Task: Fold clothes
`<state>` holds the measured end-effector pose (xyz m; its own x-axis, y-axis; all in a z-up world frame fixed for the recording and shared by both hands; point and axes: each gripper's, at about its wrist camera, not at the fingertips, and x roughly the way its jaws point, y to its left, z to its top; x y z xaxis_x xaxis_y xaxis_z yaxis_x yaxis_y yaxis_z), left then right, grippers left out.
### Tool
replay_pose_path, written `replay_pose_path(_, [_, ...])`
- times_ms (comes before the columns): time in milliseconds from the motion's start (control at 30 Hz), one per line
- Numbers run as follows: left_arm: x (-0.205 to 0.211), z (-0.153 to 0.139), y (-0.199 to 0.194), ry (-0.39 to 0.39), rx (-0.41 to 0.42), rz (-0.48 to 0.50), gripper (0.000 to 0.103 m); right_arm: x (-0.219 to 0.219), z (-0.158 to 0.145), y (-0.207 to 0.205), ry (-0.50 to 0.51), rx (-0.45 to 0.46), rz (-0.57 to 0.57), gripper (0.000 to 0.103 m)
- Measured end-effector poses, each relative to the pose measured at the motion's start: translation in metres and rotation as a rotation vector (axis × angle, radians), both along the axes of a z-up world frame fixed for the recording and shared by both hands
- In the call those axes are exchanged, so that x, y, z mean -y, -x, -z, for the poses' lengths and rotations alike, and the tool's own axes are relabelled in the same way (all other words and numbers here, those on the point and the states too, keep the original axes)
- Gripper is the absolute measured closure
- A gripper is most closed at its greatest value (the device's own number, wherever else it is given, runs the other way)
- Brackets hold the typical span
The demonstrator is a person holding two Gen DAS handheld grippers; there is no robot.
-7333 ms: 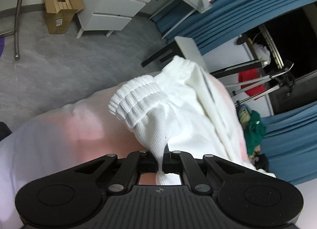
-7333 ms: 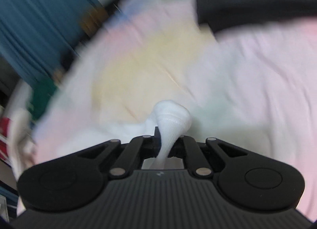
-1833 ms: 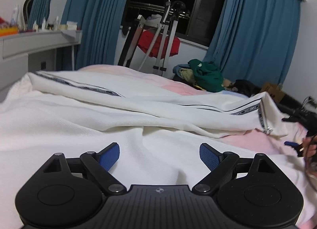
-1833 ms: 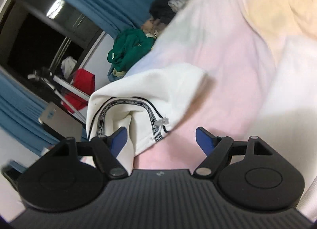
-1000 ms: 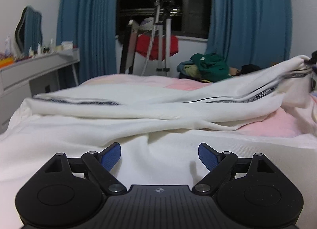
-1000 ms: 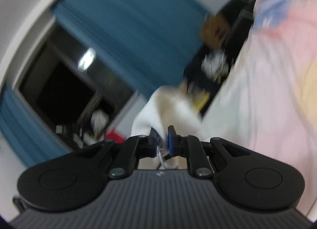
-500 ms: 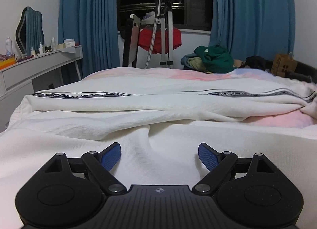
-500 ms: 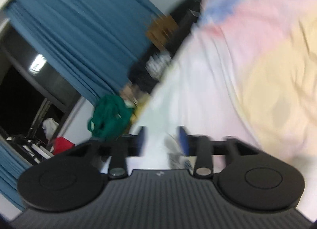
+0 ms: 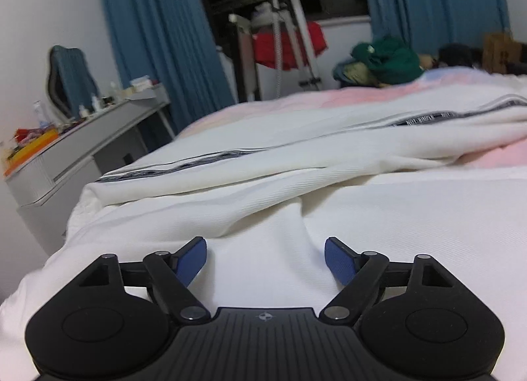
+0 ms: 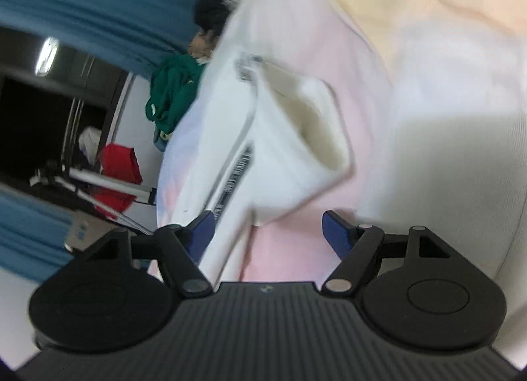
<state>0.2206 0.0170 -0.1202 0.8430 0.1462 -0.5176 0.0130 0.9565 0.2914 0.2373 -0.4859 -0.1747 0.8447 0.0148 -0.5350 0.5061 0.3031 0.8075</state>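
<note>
Left wrist view looks low across a bed covered in pale pink bedding, where one white garment with a dark lettered stripe lies stretched from the left edge of the bed to the right side of the picture. The left claw hovers over the near white cloth with its two blue pads spread; the jaws are closing slightly, and cloth lies under the gap but is not pinched. Left of the bed a narrow gap of floor separates it from a grey tabletop crowded with small bottles and bright items. Beyond the far edge stand two blue curtains, a drying rack bearing one red cloth, and a heap of green clothes. Right wrist view, tilted and blurred, shows the right claw with its jaws opening, and nothing pressed between them; the end of the white garment lies on the pink sheet just ahead, its opening gaping and its striped edge running toward the left pad. To the right the sheet gives way to open cream bedding.
</note>
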Motion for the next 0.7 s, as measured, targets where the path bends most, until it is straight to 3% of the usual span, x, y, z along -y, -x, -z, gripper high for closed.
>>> replay_pose_path(200, [0.020,0.006,-0.029,-0.063,0.014,0.049,0.030,0.006,0.014,-0.001,0.054,0.041,0.070,0.039])
replay_pose_path(300, [0.018,0.009,-0.043,-0.038,0.014,0.042,0.039,0.014,0.017,-0.013,0.108,0.046,0.088,0.047])
replay_pose_path(433, [0.015,0.010,-0.056,-0.001,0.028,0.033,0.065,0.017,0.012,-0.026,0.206,0.043,0.139,0.075])
replay_pose_path(467, [0.014,0.009,-0.058,0.004,0.033,0.034,0.073,0.016,0.009,-0.027,0.222,0.048,0.148,0.076])
replay_pose_path(533, [0.011,0.007,-0.060,0.025,0.041,0.034,0.082,0.017,0.001,-0.027,0.260,0.056,0.164,0.088])
replay_pose_path(700, [0.002,-0.002,-0.061,0.093,0.074,0.030,0.092,0.019,-0.036,-0.052,0.321,0.057,0.177,0.093])
